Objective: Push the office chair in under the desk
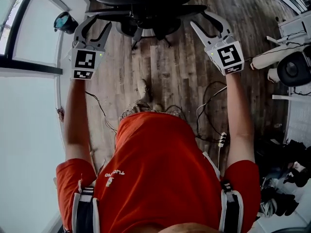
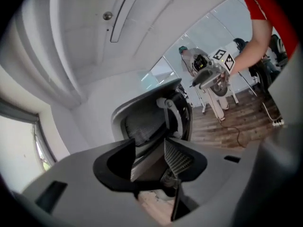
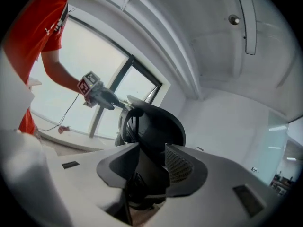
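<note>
Head view: the chair [image 1: 146, 6] stands on the floor [image 1: 170, 72] just ahead of you, between the left gripper [image 1: 94, 29] and the right gripper [image 1: 200, 19]. Both have jaws apart and grip nothing. The chair is probably heavy but should roll, so take the stiff backrest [image 2: 119, 115] at both sides.

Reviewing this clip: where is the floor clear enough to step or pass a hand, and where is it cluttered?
Bare wood floor lies between the office chair and the person's shoes. It is crowded at the right: cables, a power strip, white equipment and dark bags.
</note>
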Action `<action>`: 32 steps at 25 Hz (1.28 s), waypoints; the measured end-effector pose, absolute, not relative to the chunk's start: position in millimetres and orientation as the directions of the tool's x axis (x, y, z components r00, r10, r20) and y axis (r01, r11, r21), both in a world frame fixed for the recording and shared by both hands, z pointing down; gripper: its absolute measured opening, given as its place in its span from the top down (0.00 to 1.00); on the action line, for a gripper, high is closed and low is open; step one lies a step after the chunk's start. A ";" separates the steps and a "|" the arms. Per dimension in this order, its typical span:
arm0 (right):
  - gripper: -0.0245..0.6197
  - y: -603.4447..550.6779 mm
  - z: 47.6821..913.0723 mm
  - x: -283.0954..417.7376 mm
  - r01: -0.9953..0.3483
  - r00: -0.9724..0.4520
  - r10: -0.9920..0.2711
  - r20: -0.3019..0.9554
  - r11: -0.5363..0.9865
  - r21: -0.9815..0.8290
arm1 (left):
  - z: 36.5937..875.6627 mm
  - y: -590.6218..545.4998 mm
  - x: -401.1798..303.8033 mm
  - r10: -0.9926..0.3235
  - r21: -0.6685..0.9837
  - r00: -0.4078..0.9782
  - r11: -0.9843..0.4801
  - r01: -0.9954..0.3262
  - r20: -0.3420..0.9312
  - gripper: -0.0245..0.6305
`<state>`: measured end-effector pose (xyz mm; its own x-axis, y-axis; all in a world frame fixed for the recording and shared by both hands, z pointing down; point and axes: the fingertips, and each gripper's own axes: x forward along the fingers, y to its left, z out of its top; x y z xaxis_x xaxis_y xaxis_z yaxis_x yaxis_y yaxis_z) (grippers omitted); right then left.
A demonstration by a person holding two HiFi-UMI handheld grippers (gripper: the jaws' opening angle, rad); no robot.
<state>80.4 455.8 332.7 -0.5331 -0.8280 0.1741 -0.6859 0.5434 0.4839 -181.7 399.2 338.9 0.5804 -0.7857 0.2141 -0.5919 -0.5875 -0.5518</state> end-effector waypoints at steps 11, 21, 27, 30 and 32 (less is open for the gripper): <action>0.55 387.7 392.2 121.9 -0.536 -0.392 -0.791 0.469 0.611 0.582 | 395.8 319.1 -218.9 -0.764 -0.723 0.462 -0.616 -0.314 0.450 0.58; 0.53 346.2 450.1 126.9 -0.312 -0.278 -0.663 0.695 0.746 0.588 | 436.8 281.4 -217.5 -0.680 -0.718 0.397 -0.692 -0.070 0.617 0.55; 0.53 332.6 475.0 123.6 -0.225 -0.232 -0.584 0.778 0.810 0.541 | 455.4 266.2 -208.1 -0.652 -0.713 0.388 -0.701 0.017 0.651 0.56; 0.53 327.1 481.3 122.1 -0.213 -0.225 -0.565 0.794 0.823 0.526 | 461.1 262.9 -199.6 -0.634 -0.708 0.401 -0.705 0.052 0.661 0.57; 0.56 322.6 484.6 120.5 -0.198 -0.221 -0.565 0.795 0.824 0.530 | 464.7 259.9 -196.0 -0.631 -0.710 0.411 -0.701 0.062 0.658 0.63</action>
